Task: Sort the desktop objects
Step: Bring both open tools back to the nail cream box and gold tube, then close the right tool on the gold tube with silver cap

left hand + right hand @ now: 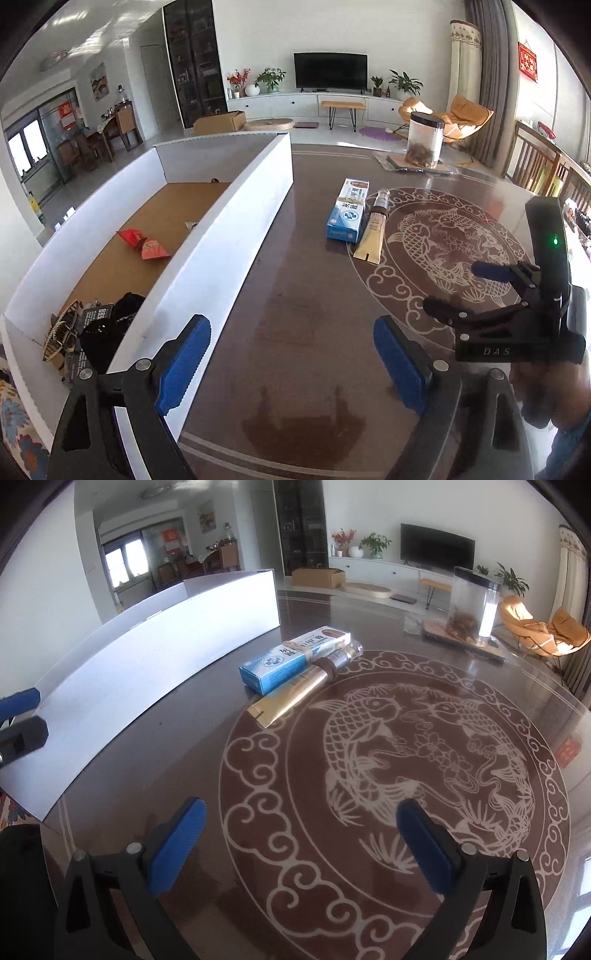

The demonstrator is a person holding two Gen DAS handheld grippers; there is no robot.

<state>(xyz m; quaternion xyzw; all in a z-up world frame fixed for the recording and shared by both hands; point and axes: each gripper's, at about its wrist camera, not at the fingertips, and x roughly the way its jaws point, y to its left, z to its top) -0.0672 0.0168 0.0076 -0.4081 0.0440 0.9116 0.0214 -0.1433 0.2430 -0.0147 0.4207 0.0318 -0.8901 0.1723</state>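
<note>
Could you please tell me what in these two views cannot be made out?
- Box contents: right view, hidden by its white wall.
- Dark heap in the box: left view, too jumbled to identify.
- Carton and tube print: both views, too small to read.
- Jar contents: far, blurred.

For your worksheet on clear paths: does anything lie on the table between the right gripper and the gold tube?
Nothing visible does. The right gripper is open above bare patterned table, and the gold tube lies ahead of it. The blue and white box lies against the tube's far side, not in the way.
</note>
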